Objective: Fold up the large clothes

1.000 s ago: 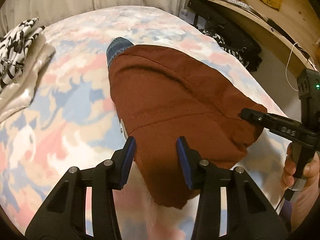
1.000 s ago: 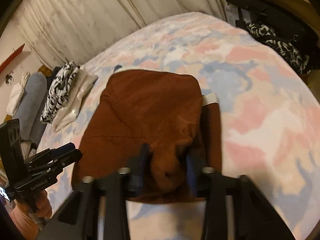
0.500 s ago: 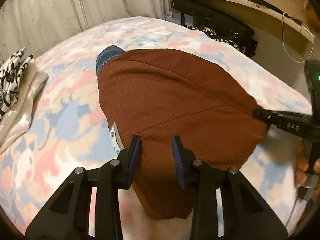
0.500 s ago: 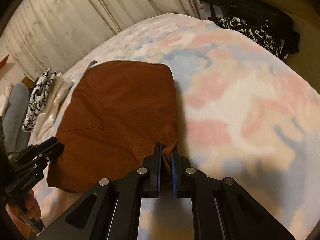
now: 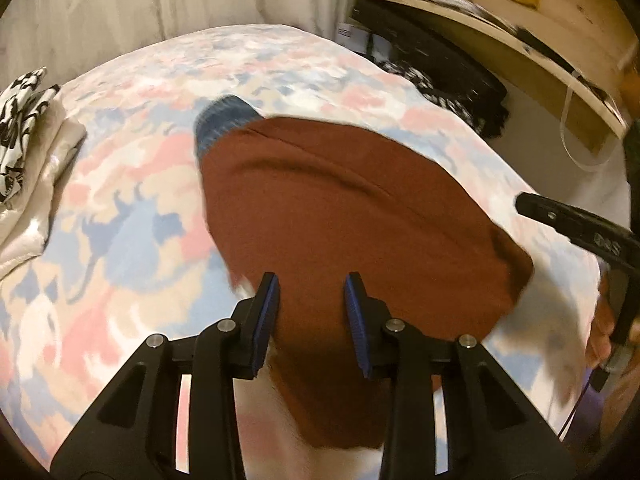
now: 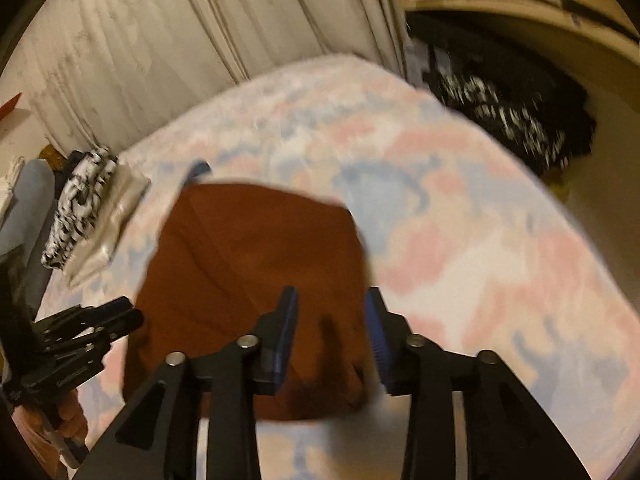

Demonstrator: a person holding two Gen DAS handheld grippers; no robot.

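Patterned bedspread (image 5: 120, 240) carries the rust-brown garment (image 5: 340, 220), folded flat. My right gripper (image 6: 332, 332) has just been opening, jaws apart above its near corner, nothing pinched. Left gripper (image 5: 312, 312) is also released, straddling the near edge. Fold's long axis runs away from me.

The left tool (image 5: 312, 284) points steeply downward, its blue-padded jaws parted with a clear gap and nothing pinched between the pads. The right tool (image 6: 332, 300) is pitched down at a similar angle; its jaws have just been opening and now stand apart, gripping nothing. In the left wrist view the right tool's black fingers reach in from about 3 o'clock, a hand (image 5: 600, 340) wrapped around its handle at 4 o'clock. In the right wrist view the left tool sits at 8 o'clock, a hand (image 6: 70, 416) below it.
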